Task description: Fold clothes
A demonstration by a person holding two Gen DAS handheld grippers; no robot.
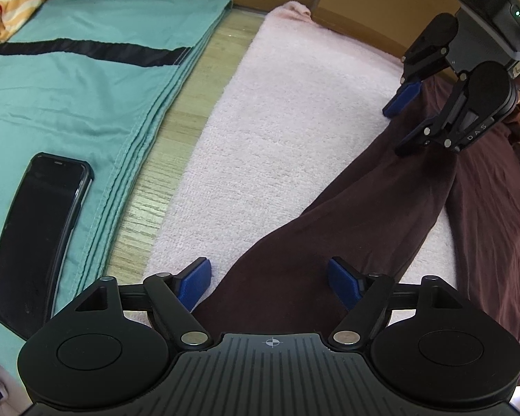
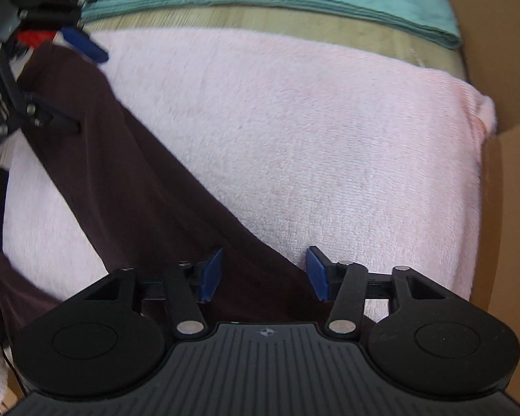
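Dark maroon garment [image 1: 346,215]: long strip lying diagonally across the pink towel [image 1: 277,121], one end between the wide-open left tool [image 1: 270,284], the other under the half-open right tool [image 2: 263,274]; neither gripping.

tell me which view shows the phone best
The left wrist view: the black phone lies whole on the teal cloth. The right wrist view shows only a dark sliver of it at the top edge.
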